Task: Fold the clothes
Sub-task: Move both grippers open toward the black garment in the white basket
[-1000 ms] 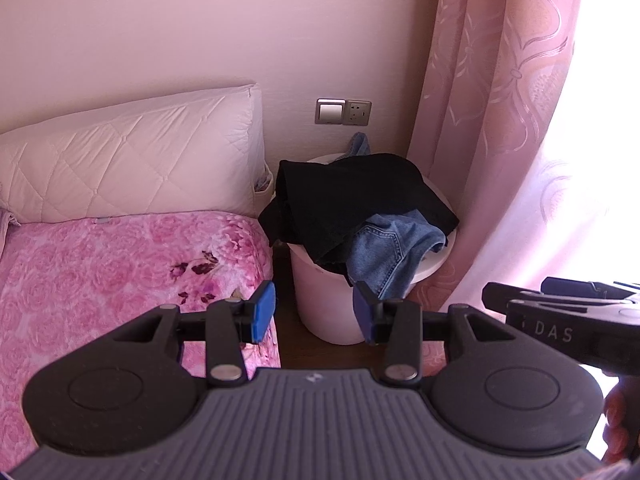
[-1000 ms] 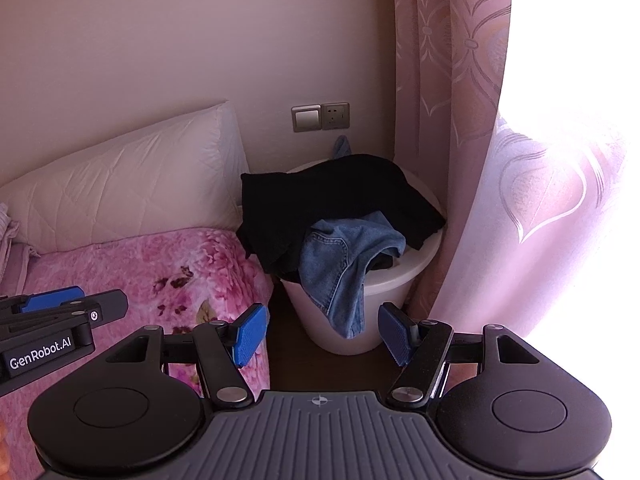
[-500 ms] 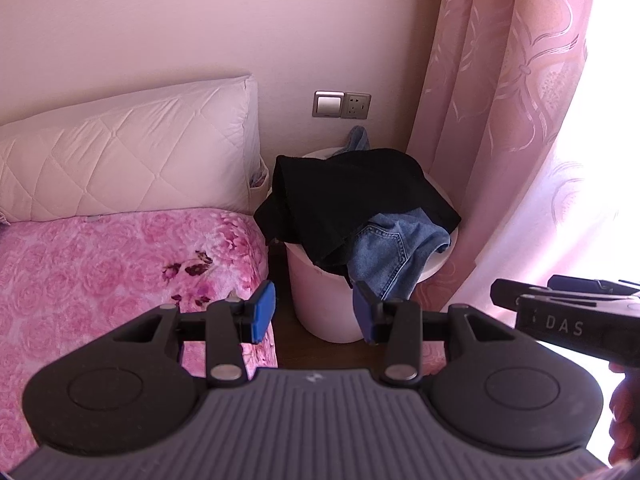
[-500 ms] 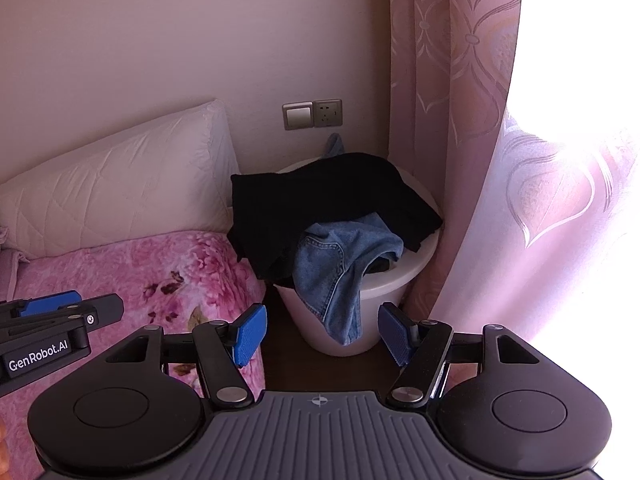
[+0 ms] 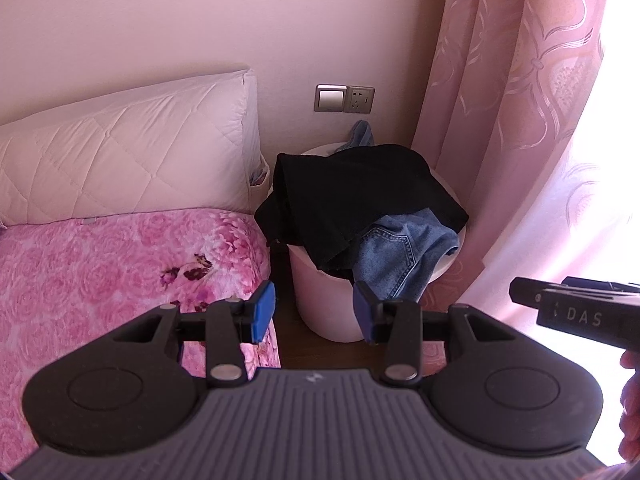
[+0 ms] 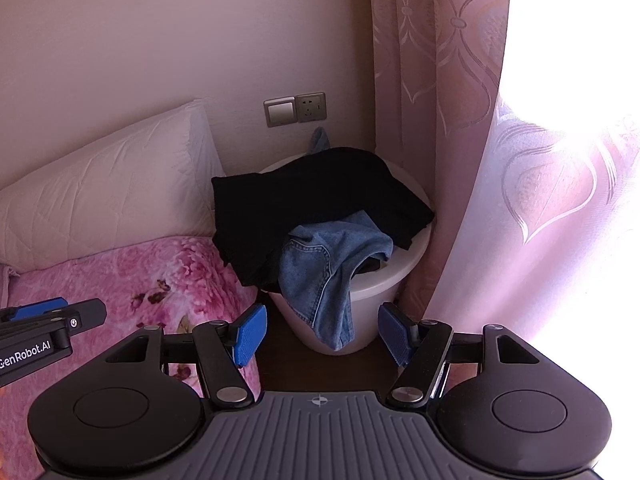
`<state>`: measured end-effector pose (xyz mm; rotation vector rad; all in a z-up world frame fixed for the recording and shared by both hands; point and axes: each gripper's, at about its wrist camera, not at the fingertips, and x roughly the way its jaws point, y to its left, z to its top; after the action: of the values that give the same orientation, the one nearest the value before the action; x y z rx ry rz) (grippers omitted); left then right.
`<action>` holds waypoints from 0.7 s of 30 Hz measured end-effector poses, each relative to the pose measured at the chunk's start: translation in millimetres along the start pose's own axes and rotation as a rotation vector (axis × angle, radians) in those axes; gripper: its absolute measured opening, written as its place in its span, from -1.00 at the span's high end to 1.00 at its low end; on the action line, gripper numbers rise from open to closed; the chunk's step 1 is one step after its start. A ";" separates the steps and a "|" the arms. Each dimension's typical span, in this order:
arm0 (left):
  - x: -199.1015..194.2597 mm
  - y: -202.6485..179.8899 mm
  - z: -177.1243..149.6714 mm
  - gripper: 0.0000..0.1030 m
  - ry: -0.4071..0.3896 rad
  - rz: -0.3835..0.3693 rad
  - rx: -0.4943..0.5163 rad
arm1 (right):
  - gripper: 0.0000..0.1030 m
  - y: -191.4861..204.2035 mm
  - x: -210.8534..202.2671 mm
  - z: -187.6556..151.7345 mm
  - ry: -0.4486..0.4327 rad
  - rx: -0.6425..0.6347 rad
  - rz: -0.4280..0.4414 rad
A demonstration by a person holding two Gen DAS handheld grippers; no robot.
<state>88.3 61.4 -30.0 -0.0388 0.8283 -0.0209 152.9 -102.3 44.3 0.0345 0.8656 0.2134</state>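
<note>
A white laundry bucket (image 5: 320, 300) (image 6: 380, 280) stands on the floor between the bed and the curtain. A black garment (image 5: 352, 196) (image 6: 312, 200) lies draped over its top. Blue jeans (image 5: 400, 256) (image 6: 320, 276) hang over its front rim. My left gripper (image 5: 314, 312) is open and empty, in the air short of the bucket. My right gripper (image 6: 322, 332) is open and empty, also short of the bucket, with the jeans showing between its pads. Each gripper shows at the edge of the other's view.
A bed with a pink floral cover (image 5: 100, 264) (image 6: 140, 272) lies to the left, a white quilted pillow (image 5: 128, 152) at its head. A pink curtain (image 5: 512, 120) (image 6: 432, 100) hangs at the right. A wall switch and socket (image 5: 344, 98) sit above the bucket.
Both grippers have shifted slightly, so the bucket sits a little more to the left and higher in the views. Both stayed open and empty.
</note>
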 end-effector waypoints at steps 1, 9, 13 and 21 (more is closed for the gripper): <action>1.7 1.1 2.0 0.23 0.004 0.002 0.000 | -0.28 -1.8 1.5 1.2 -0.009 0.008 -0.003; 24.8 21.6 14.2 0.23 0.053 0.017 -0.048 | -0.28 -23.0 18.3 7.4 0.008 0.092 -0.013; 43.6 28.6 13.7 0.23 0.101 0.000 -0.075 | -0.28 -30.6 34.0 7.8 0.046 0.114 -0.011; 90.6 28.4 26.4 0.23 0.172 -0.035 -0.116 | -0.28 -38.8 73.5 24.3 0.084 0.101 0.006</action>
<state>169.1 87.5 -80.1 -0.1624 0.9998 -0.0095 224.2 -124.2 0.3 0.1233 0.9596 0.1771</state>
